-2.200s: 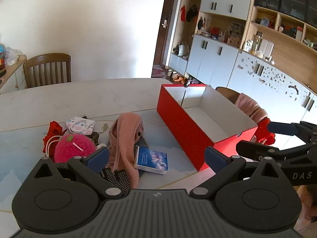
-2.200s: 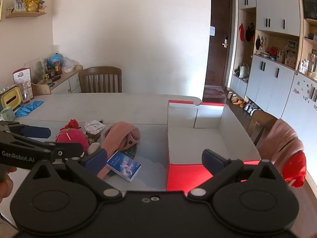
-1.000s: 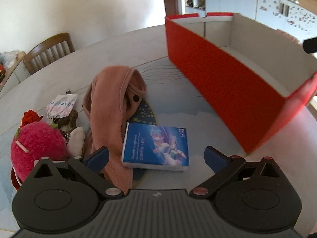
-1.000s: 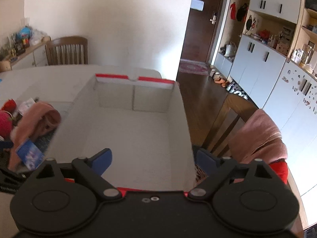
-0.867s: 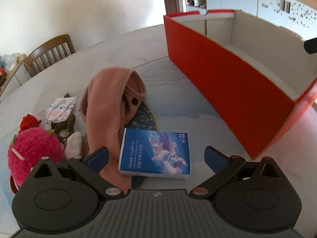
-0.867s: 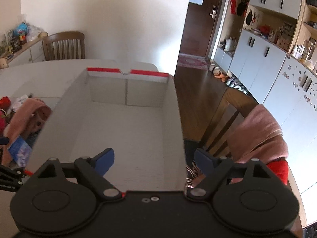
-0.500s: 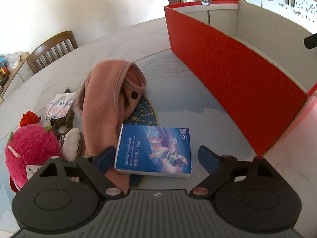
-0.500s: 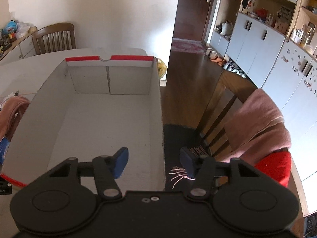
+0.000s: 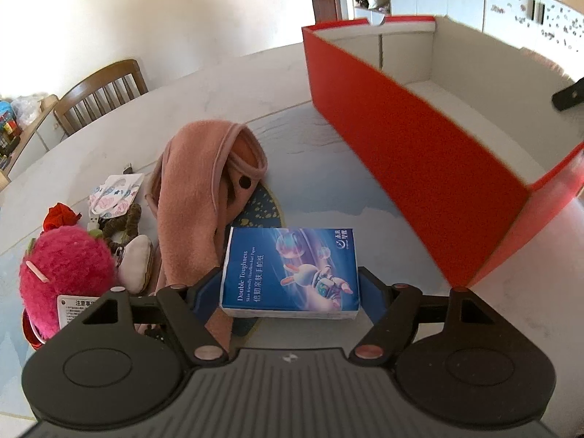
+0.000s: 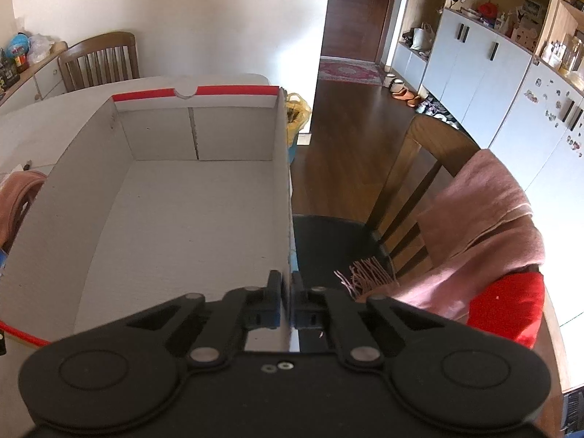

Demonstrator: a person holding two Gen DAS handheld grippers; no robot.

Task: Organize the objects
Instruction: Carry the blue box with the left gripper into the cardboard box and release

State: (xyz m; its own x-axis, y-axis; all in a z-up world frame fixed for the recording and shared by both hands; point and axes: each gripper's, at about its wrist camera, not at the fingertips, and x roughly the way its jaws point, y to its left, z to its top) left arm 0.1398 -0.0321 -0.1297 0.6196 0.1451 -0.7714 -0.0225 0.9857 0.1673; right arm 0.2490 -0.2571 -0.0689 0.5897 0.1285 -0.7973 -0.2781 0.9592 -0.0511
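A blue tissue pack (image 9: pixel 290 272) lies flat on the table, partly on a dark patterned mat. My left gripper (image 9: pixel 288 290) straddles it with its jaws closing, and both pads touch the pack's short sides. The big red box (image 9: pixel 412 153), white inside and empty, stands to the right of the pack. In the right wrist view my right gripper (image 10: pixel 287 303) is shut on the top edge of the box's right wall (image 10: pixel 283 189), one finger inside and one outside.
Left of the pack lie a pink cloth (image 9: pixel 197 189), a pink plush strawberry (image 9: pixel 65 266), a floral mask packet (image 9: pixel 113 197) and small items. A chair with a pink scarf (image 10: pixel 474 226) stands just right of the box. A wooden chair (image 9: pixel 102 91) stands at the table's far side.
The left jaws have narrowed from wide open until they meet the tissue pack. The right gripper shifted over to the box's right wall and closed on it.
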